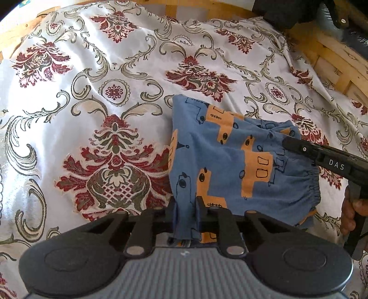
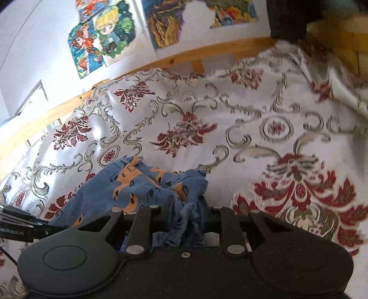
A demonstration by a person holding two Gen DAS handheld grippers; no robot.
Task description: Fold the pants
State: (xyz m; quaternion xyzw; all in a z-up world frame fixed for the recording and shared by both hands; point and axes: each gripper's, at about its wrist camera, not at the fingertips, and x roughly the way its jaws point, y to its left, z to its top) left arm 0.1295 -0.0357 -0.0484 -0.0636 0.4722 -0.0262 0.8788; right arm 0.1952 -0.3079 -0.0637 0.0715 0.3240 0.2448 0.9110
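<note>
Small blue pants [image 1: 230, 161] with orange vehicle prints lie bunched on a floral bedspread [image 1: 92, 92]. My left gripper [image 1: 186, 207] is shut on a fold of the blue cloth at the pants' near left edge. The right gripper's black body [image 1: 322, 156] reaches in from the right above the elastic waistband, with a hand [image 1: 352, 214] below it. In the right wrist view the pants [image 2: 138, 186] sit crumpled to the left, and my right gripper [image 2: 187, 207] is shut on a wad of the blue fabric. The left gripper's body [image 2: 23, 226] shows at the left edge.
The white, red and grey floral bedspread [image 2: 253, 128] covers the whole bed. A wooden bed frame [image 2: 207, 53] runs along the far side, with colourful posters [image 2: 103, 34] on the wall above. Wooden slats [image 1: 340, 59] and a dark object [image 1: 287, 11] sit at the far right.
</note>
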